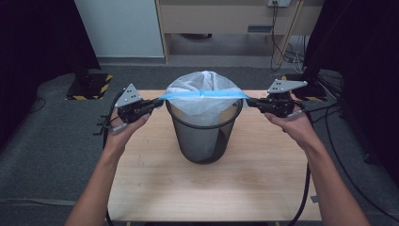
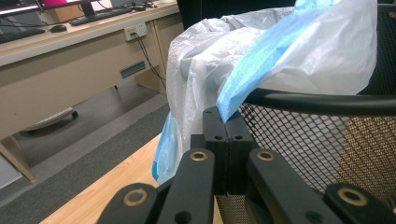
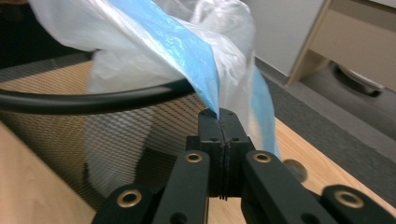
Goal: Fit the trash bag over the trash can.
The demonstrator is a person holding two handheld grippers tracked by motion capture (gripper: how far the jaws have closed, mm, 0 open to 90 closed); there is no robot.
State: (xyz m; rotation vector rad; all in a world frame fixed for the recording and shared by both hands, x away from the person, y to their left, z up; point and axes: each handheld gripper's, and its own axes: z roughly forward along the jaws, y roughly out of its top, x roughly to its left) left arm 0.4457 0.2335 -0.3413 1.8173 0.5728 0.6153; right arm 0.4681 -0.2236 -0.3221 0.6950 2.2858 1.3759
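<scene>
A black mesh bin (image 1: 204, 136) stands on the wooden table (image 1: 211, 193), lined with a white plastic bag (image 1: 202, 82) that bulges above the rim. A blue drawstring band (image 1: 202, 94) is stretched taut across the bin's top. My left gripper (image 1: 157, 102) is shut on the band's left end, just left of the rim. My right gripper (image 1: 249, 100) is shut on its right end, just right of the rim. In the left gripper view the closed jaws pinch the blue band (image 2: 261, 65) beside the bin's rim (image 2: 317, 102). The right gripper view shows the same pinch on the band (image 3: 177, 42).
The table is small, with grey carpet on all sides. A pale desk (image 1: 235, 19) with hanging cables (image 1: 287, 47) stands behind. Hazard-striped stand bases (image 1: 89, 87) sit on the floor at the far left and far right.
</scene>
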